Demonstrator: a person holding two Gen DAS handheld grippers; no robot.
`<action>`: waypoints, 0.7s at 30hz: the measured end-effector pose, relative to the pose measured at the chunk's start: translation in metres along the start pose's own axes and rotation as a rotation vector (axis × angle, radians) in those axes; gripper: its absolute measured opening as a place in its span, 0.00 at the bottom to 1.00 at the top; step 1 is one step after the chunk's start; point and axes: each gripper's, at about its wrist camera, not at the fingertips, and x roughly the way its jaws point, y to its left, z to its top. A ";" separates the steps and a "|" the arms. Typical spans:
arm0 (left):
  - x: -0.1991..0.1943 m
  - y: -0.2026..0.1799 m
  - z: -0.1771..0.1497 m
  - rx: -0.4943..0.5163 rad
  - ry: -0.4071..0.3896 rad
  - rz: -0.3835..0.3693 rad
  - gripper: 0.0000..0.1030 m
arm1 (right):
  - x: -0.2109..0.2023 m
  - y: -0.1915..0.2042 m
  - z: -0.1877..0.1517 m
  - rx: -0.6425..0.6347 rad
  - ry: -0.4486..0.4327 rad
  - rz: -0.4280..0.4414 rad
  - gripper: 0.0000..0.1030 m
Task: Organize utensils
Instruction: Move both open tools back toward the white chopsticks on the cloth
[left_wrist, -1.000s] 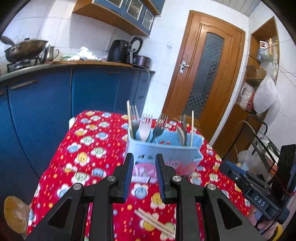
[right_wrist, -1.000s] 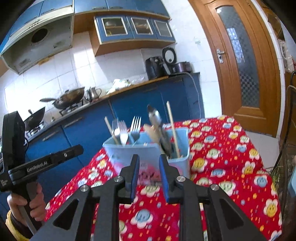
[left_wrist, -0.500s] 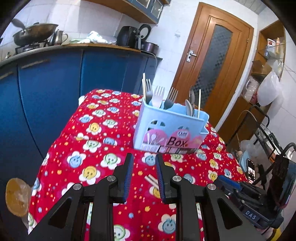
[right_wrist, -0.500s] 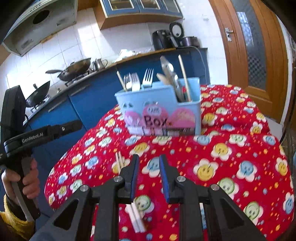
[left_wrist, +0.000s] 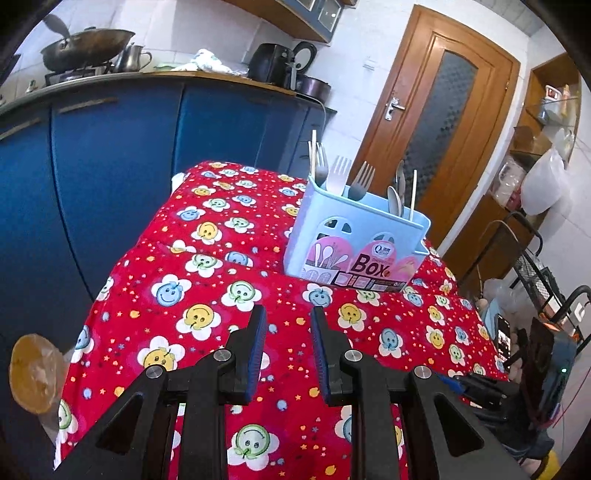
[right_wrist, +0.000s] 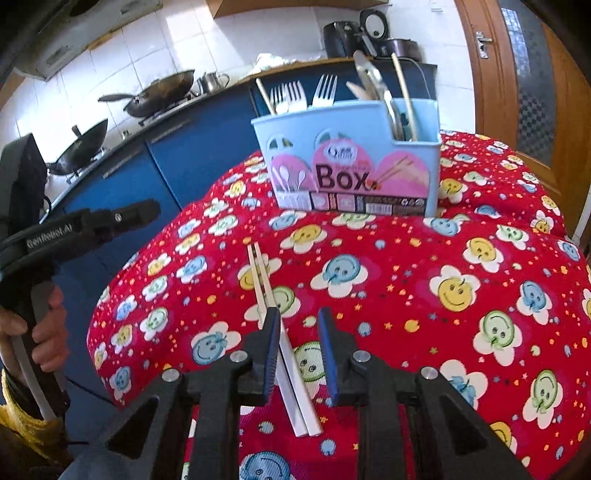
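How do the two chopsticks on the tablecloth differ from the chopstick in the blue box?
The pair of chopsticks lies flat on the tablecloth, side by side; the single chopstick stands nearly upright in the blue box. The pair lies under the right gripper; the single one stands farther off, among spoons. All are pale, slim sticks.

Right gripper (right_wrist: 298, 321), fingers (right_wrist: 272, 332) apart, over white chopsticks (right_wrist: 266, 288) on red tablecloth (right_wrist: 406, 266).

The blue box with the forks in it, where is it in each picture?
Left wrist view: the blue box stands right of centre, beyond the left gripper.
Right wrist view: the blue box stands upper centre, beyond the chopsticks.
Shared landmark: the red smiley tablecloth.
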 end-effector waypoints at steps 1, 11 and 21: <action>0.000 0.000 0.000 -0.001 0.000 0.000 0.24 | 0.002 0.001 0.000 -0.005 0.009 -0.002 0.23; 0.002 0.000 -0.002 -0.001 0.012 -0.008 0.24 | 0.013 0.008 0.007 -0.084 0.129 -0.038 0.20; 0.000 0.000 -0.001 -0.006 0.009 -0.014 0.24 | 0.029 0.018 0.029 -0.181 0.282 -0.067 0.18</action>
